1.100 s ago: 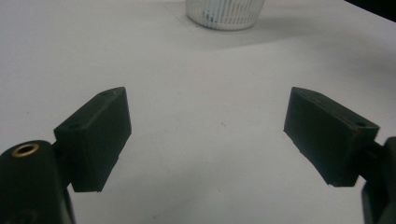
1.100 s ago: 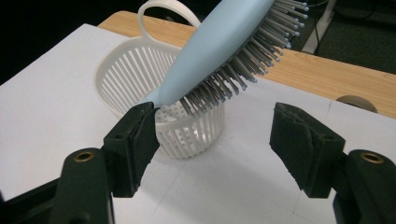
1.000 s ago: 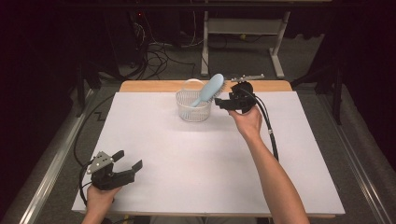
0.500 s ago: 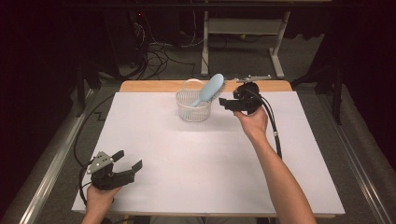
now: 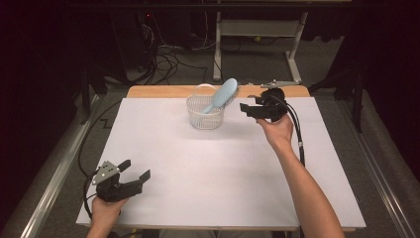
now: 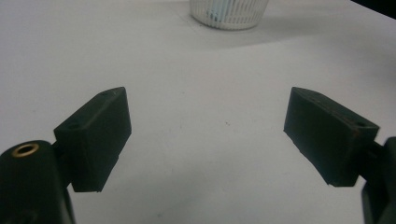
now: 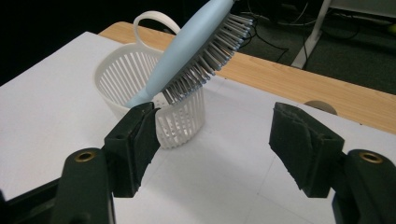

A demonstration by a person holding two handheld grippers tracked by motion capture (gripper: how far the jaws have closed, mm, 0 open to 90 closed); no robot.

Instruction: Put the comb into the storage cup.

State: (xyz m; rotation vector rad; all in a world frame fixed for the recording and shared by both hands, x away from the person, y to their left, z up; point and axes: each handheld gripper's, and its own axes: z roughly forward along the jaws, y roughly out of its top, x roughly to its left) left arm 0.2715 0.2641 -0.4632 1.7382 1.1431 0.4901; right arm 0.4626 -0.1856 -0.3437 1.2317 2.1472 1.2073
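High view: right tool [image 5: 248, 110] has drawn back from the hairbrush [image 5: 221, 96].

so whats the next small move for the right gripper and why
Probably draw the right gripper a little further from the basket toward the person. Its jaws stand open with nothing between them, and the blue hairbrush already leans handle-down in the basket, so that placement looks done.

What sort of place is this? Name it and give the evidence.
Probably a lab or recording workspace, not a home: a white-covered table on a dark floor, loose cables behind it, a metal-framed desk beyond, and cabled grippers in both hands.
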